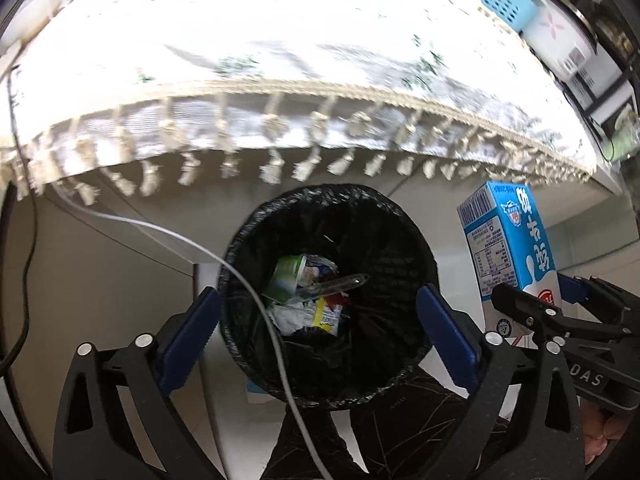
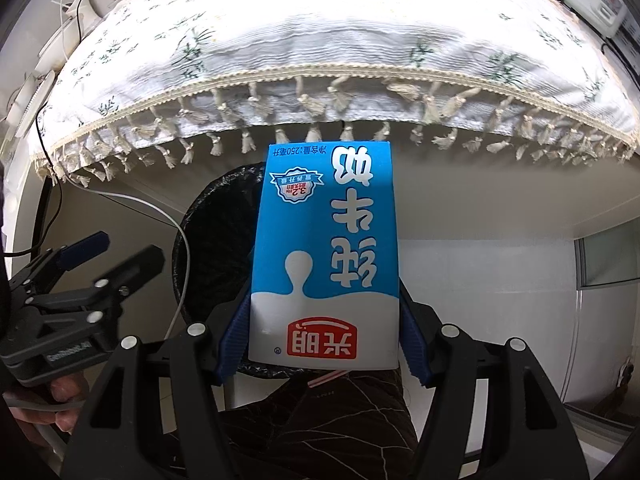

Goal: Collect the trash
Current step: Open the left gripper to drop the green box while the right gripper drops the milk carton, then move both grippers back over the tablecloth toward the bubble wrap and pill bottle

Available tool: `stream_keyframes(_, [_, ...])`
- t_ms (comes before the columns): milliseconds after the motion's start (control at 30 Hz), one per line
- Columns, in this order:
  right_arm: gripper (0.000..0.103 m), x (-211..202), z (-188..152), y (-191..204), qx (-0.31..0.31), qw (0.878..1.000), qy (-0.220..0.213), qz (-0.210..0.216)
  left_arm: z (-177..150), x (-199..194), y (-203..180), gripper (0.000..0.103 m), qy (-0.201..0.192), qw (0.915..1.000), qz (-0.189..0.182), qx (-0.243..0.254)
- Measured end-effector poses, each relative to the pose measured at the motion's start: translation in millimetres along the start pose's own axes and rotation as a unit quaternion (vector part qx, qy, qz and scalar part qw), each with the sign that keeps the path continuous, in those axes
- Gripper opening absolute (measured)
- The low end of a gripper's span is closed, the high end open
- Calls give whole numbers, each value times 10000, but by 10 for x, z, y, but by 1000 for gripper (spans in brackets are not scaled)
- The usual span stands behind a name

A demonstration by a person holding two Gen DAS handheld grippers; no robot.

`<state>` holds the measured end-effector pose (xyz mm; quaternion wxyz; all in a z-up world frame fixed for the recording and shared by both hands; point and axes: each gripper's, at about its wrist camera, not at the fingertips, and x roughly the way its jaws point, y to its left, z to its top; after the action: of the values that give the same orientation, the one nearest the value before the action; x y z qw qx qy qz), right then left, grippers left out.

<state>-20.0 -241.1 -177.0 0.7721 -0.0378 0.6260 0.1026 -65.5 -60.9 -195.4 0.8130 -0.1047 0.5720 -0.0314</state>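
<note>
Two grippers over one bin. Left gripper (image 1: 318,332) sits lower centre of its own view, jaws spread wide with nothing between them, the bin (image 1: 240,344) mouth showing straight through the gap. Right gripper (image 2: 322,340) is clamped on the carton (image 2: 324,256), pads pressing both narrow sides near its lower end; print reads upside down in that view.

Carton hangs above the bin's right edge, not yet centred: in the left view it sits at right of frame, beside the rim rather than over the opening. Best move is likely to slide it toward frame centre over the trash (image 1: 308,300) before letting go, low enough not to bounce off the rim. Keep clear of the white cable (image 1: 256,300) draped across the mouth, and of the left jaws.

Carton: stiff glossy card, blue and white, boxy, flat faces, so grip looks stable. A striped straw seems to poke from its lower end, hard to confirm. Bin: round, black crinkled liner, holding a green cup, wrappers, a clear plastic piece. Behind: fringed, tasselled cloth (image 2: 320,52), white with small sprigs.
</note>
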Motion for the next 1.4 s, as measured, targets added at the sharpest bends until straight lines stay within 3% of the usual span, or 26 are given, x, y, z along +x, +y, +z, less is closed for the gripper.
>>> stream_keyframes(433, [62, 205, 116, 404, -422, 9990, 60, 114, -88, -155, 446, 97, -192, 9989, 281, -335])
stream_keyframes(867, [63, 341, 173, 603, -524, 9985, -20, 152, -109, -165, 591, 97, -192, 9983, 381, -409])
stream_keyframes(1200, [84, 50, 297, 434, -218, 9994, -282, -27, 20, -235, 565, 97, -297, 9980, 347, -442])
stream_keyframes(1400, [91, -275, 321, 315, -150, 9978, -629, -108, 174, -335, 489, 97, -458, 9976, 270, -444])
